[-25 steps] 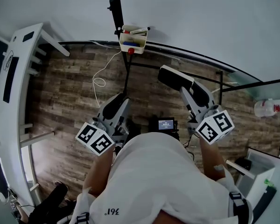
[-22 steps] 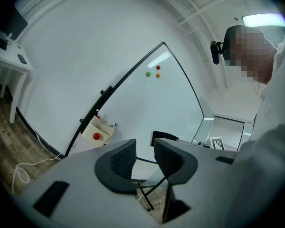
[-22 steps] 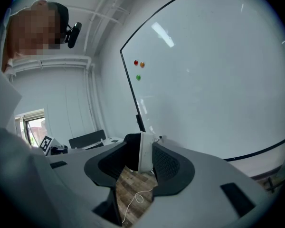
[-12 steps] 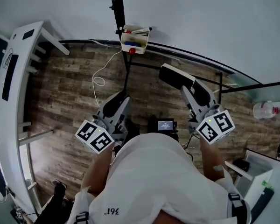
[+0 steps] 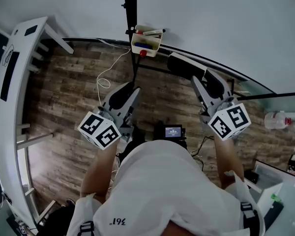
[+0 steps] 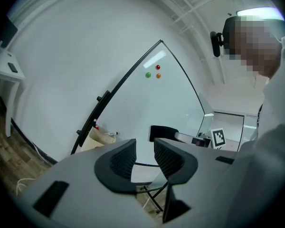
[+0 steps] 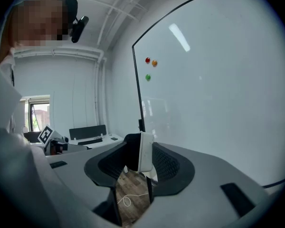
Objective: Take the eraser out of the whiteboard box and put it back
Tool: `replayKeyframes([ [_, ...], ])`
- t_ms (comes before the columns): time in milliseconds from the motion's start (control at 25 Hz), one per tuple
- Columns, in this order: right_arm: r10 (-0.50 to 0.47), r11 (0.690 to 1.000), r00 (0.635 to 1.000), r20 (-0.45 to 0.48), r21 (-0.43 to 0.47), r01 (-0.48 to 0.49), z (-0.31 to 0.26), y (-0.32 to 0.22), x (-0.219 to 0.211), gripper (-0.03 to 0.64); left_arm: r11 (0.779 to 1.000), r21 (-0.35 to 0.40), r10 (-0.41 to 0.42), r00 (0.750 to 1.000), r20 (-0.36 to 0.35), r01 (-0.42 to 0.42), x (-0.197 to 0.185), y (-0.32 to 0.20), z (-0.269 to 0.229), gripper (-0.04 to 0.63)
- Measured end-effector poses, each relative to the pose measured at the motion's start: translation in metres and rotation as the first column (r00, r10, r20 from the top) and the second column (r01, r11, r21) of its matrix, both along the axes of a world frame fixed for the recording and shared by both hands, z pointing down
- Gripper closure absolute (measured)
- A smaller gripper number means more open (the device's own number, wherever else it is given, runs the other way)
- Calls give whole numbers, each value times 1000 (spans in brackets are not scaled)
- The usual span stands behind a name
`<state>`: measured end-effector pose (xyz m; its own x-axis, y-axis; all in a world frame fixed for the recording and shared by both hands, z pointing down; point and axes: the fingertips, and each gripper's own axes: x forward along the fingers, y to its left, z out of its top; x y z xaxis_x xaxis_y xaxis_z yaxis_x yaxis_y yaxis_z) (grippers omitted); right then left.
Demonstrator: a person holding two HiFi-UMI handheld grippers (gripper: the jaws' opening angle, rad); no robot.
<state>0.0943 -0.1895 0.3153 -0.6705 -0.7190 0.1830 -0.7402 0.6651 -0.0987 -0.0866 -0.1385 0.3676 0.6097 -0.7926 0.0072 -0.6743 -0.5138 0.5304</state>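
In the right gripper (image 7: 139, 161), the eraser (image 7: 145, 151) sits clamped between both jaws, out of the whiteboard box (image 5: 145, 48) but near it. The left gripper (image 6: 145, 152) hangs with jaws apart, empty.

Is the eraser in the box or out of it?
Out: the right gripper holds the eraser between its jaws, well clear of the box.
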Motion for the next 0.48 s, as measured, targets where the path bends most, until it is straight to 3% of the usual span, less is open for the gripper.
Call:
replayKeyframes([
  [480,-65,997,989,-136,41,72,7,-64,-37,437,999,39,1,999,45,-3,-7,-59,9,471],
])
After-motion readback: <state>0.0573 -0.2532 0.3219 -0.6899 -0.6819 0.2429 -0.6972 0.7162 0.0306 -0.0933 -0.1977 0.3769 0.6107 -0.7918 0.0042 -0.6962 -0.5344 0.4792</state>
